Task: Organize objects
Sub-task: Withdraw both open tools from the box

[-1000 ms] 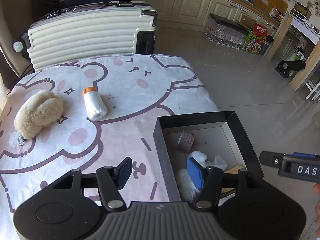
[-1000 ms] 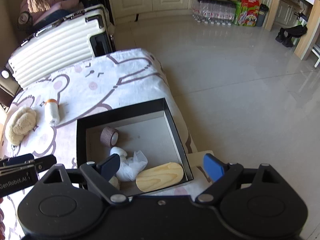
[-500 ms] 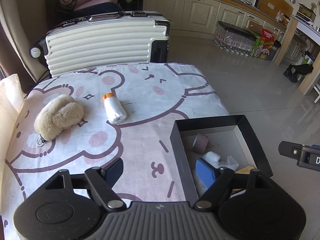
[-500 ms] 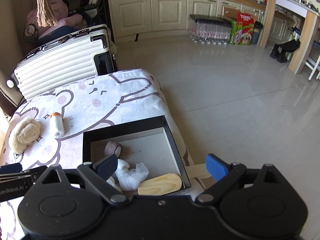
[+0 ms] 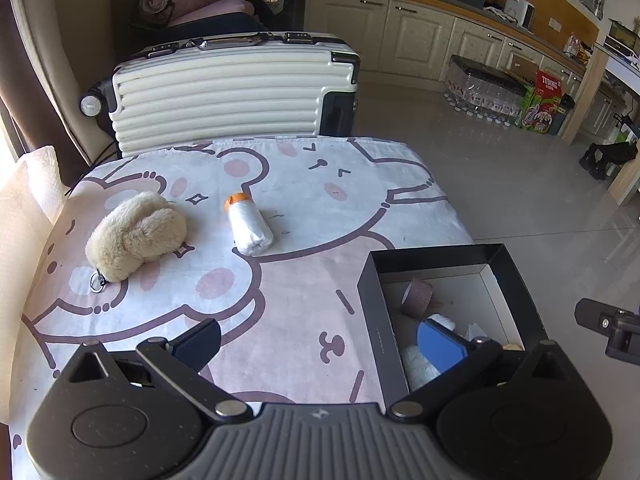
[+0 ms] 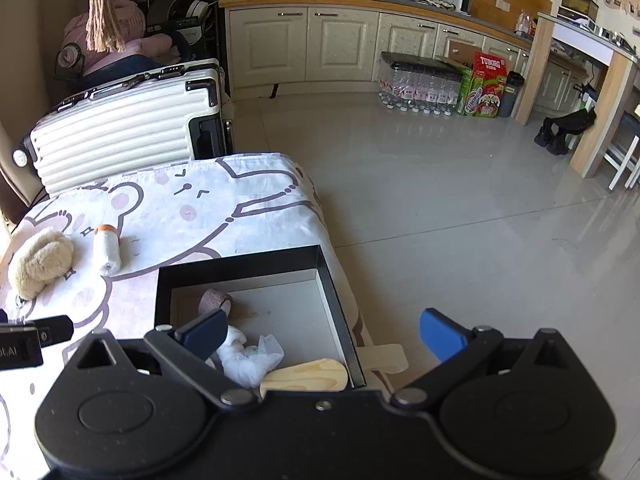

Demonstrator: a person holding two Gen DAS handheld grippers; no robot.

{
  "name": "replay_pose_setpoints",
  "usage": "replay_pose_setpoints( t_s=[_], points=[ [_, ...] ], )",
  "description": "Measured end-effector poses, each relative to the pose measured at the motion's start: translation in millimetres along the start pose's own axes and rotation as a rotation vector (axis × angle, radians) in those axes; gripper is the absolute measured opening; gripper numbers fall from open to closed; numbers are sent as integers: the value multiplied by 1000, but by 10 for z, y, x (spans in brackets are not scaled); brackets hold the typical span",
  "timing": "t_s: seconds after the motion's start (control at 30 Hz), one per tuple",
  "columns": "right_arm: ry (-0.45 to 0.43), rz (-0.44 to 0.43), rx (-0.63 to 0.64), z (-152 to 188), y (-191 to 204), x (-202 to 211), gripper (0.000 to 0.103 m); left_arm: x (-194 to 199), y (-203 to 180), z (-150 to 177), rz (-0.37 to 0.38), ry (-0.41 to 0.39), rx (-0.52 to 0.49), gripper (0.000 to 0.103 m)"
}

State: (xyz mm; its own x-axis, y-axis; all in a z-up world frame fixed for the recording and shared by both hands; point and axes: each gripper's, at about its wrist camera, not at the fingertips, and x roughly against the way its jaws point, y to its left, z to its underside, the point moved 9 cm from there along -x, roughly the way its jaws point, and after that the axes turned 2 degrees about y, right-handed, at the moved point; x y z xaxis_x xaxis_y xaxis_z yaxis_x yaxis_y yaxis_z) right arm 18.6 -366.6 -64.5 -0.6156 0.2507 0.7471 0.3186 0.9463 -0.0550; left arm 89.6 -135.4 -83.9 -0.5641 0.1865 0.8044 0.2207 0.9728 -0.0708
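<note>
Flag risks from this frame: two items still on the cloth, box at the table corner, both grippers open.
1. The black box sits at the table's edge near the corner; a nudge during a drop-off could push it off.
2. The plastic-wrapped roll lies on its side and may roll when pinched.
3. The plush toy is soft, so a grip could slip; its metal ring might snag the cloth.

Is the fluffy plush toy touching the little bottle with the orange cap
Apart. The left wrist view shows a clear strip of tablecloth between the plush toy and the bottle.
</note>
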Motion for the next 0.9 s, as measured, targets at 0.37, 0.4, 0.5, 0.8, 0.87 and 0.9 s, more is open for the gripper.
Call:
replay_pose_setpoints(
  t_s=[0.37, 0.4, 0.5, 0.8, 0.87, 0.9],
  points=[
    [-11, 13, 1, 27, -43, -24, 103, -6, -17, -6, -1, -7, -13, 103],
    [-8, 16, 0, 29, -41, -31, 103, -5, -16, -5, -2, -8, -14, 103],
    [-4, 13, -1, 29, -22, -43, 103, 2, 6, -9, -6, -10, -12, 103],
    [2, -19, 37, 9, 260, -78, 103, 40, 284, -10, -42, -13, 4, 103],
    [2, -31, 49, -3, 367, -85, 103, 56, 379, -5, -54, -13, 11, 103],
    [3, -38, 55, -9, 432, -87, 103, 67, 436, -3, -61, -13, 15, 103]
  ],
)
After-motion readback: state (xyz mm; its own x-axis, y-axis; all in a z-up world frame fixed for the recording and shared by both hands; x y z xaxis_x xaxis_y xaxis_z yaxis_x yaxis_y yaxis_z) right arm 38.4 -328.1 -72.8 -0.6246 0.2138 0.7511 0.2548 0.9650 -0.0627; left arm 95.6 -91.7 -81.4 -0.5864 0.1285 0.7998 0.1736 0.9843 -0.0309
